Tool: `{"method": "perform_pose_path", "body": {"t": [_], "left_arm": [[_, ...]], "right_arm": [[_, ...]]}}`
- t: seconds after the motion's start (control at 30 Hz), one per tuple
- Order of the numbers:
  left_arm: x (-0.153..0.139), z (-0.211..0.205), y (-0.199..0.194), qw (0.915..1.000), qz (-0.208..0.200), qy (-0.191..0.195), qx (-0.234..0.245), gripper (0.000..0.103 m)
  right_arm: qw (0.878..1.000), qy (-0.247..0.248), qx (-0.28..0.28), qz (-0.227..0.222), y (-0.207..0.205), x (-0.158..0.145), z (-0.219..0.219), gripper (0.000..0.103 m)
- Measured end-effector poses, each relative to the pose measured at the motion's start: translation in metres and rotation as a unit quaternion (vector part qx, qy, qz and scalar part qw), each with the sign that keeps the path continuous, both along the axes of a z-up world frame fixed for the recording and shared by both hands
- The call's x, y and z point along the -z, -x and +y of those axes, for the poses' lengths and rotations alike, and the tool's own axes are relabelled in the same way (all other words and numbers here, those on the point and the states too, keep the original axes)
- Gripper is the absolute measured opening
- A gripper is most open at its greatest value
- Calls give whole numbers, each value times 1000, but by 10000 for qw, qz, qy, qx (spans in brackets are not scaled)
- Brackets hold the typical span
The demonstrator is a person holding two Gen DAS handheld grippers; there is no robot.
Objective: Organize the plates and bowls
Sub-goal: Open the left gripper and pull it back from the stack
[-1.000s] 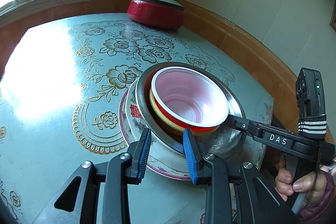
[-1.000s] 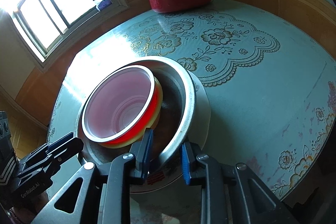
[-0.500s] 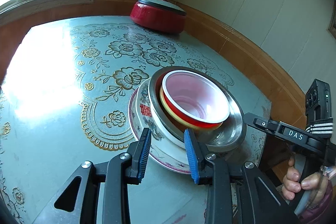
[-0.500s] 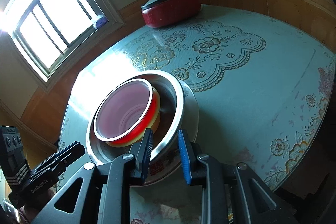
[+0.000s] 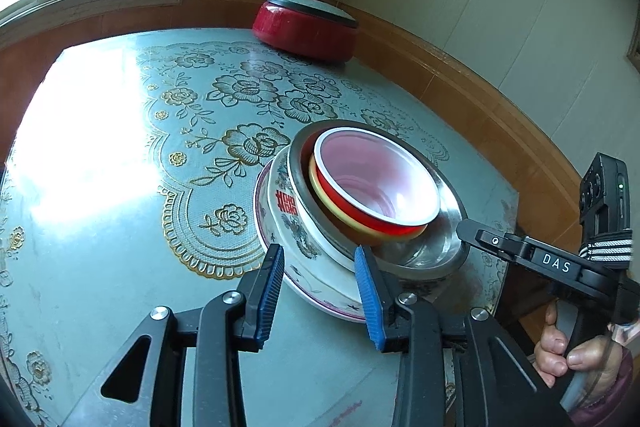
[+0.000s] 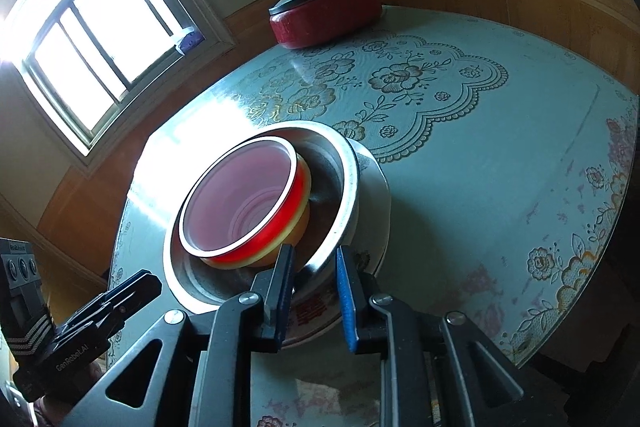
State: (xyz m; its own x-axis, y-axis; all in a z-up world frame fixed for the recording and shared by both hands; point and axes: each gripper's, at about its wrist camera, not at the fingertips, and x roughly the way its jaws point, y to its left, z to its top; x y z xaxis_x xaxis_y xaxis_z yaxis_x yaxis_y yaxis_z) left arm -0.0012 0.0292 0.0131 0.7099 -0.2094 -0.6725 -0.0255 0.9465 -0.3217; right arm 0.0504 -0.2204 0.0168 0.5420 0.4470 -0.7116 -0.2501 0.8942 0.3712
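both tools parted; right tool (image 6: 313,283) straddles steel bowl (image 6: 348,187) rim, left tool (image 5: 320,283) empty.

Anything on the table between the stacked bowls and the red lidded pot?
Nothing: only bare floral tablecloth separates the stacked bowls from the red lidded pot, shown in both wrist views.

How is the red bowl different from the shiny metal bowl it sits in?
The red bowl is narrower, with a white inside and rim; the metal bowl is wider and plain silver. The red bowl leans to one side inside, on a yellow bowl; the metal bowl rests in a patterned white bowl. Both are round, nested in one stack.
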Motion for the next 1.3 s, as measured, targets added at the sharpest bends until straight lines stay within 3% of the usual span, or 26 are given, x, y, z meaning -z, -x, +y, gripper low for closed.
{"method": "perform_pose_path", "body": {"t": [0.37, 0.67, 0.83, 1.0, 1.23, 1.3], "left_arm": [[-2, -12, 6, 9989, -46, -461, -93, 54], [4, -25, 18, 9979, 14, -642, -101, 56], [4, -32, 25, 9969, 29, -714, -326, 63], [5, -41, 32, 9931, 146, -965, -655, 77], [4, -44, 44, 9894, 197, -1030, -1001, 101], [4, -42, 46, 9899, 116, -1015, -982, 103]], "right_arm": [[9993, 263, 74, -245, 14, -4, 3, 28], [9965, 580, 271, -532, 41, -6, -3, 31], [9950, 695, 259, -675, 53, -8, -4, 32], [9887, 1027, 435, -998, 67, -14, 1, 41], [9880, 1233, 332, -866, 73, -11, 18, 43], [9867, 1263, 417, -929, 76, -12, 21, 43]]}}
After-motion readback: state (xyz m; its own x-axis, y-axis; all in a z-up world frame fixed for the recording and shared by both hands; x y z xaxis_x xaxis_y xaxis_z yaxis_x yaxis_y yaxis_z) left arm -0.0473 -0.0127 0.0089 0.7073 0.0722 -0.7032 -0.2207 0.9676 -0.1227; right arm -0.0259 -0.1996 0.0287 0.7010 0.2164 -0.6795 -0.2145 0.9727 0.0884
